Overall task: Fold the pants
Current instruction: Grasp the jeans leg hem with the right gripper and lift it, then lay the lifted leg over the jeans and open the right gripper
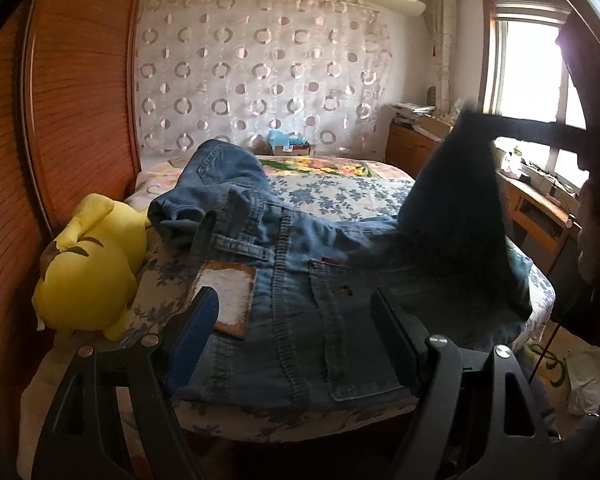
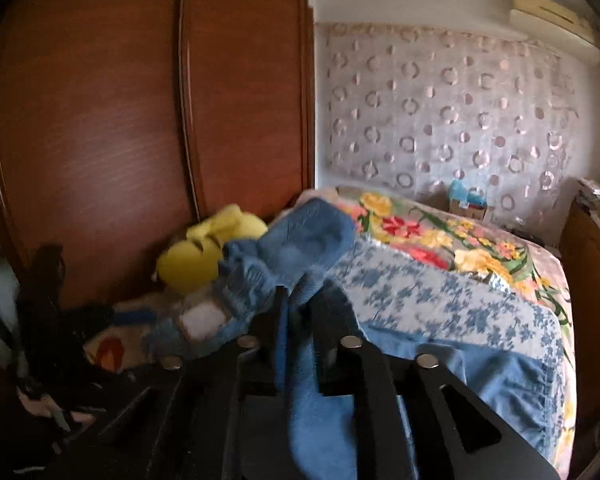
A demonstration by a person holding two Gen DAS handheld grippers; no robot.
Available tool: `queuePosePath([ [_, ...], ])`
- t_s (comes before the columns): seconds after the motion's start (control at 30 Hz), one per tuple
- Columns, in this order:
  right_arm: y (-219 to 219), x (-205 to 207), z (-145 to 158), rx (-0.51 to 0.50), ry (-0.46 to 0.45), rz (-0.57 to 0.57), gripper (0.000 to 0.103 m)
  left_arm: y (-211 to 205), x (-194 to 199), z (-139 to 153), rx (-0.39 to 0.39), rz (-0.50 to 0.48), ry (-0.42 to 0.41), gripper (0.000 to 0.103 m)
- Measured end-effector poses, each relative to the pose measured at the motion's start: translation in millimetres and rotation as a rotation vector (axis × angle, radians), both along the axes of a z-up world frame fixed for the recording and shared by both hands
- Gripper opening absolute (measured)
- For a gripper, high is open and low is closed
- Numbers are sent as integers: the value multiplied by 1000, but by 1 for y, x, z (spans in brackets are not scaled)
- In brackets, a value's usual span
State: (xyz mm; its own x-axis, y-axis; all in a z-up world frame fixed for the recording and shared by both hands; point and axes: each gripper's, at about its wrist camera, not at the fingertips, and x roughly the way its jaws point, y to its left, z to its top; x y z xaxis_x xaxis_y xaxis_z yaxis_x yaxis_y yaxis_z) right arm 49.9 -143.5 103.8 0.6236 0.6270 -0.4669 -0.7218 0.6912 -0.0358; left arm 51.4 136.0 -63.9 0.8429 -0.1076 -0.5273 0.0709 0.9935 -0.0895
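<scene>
Bedroom setting: a bed (image 1: 340,192) with blue-flowered bedding is carrying the work, with a wooden wardrobe (image 1: 80,100) standing alongside and a patterned curtain (image 1: 260,72) hanging behind.

Right gripper (image 2: 300,312): its jaws are standing close together with a fold of blue denim running up between them. The picture is blurred, so whether the pads are gripping that fold or merely flanking it cannot be told. In the left wrist view this gripper is appearing as a dark bar at about 2 o'clock, with a pant leg (image 1: 460,208) hanging from it, raised off the bedding.

Left gripper (image 1: 296,320): its jaws are standing wide apart and holding nothing, poised above the waistband end of the jeans (image 1: 292,300), with the pale leather patch (image 1: 230,292) lying just inside the left finger.

The jeans are lying seat-up on the bed, waist nearest the left gripper, the other leg bunching away towards 11 o'clock. The long axis is running from 6 to 12 o'clock in the left wrist view.

A yellow plush toy (image 1: 92,264) is lying at 9 o'clock, touching the bedding beside the jeans.

Judgement: the right hand is the one engaged with the raised leg. The coming move depends on carrying it across towards 9 o'clock over the other leg.
</scene>
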Motion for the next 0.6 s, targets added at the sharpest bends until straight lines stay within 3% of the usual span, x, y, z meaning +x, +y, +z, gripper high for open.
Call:
queuePosePath([
  [0.1, -3, -1, -4, -1, 11, 13, 42, 2, 1, -2, -3, 4, 5, 79],
  [0.17, -5, 1, 0, 1, 4, -1, 46, 1, 2, -5, -8, 6, 13, 79],
  [0.47, -29, 8, -15, -30, 49, -149, 46, -23, 21, -22, -4, -70, 84, 79],
  [0.6, -44, 18, -36, -48, 83, -222, 46, -36, 30, -33, 12, -108, 112, 72],
])
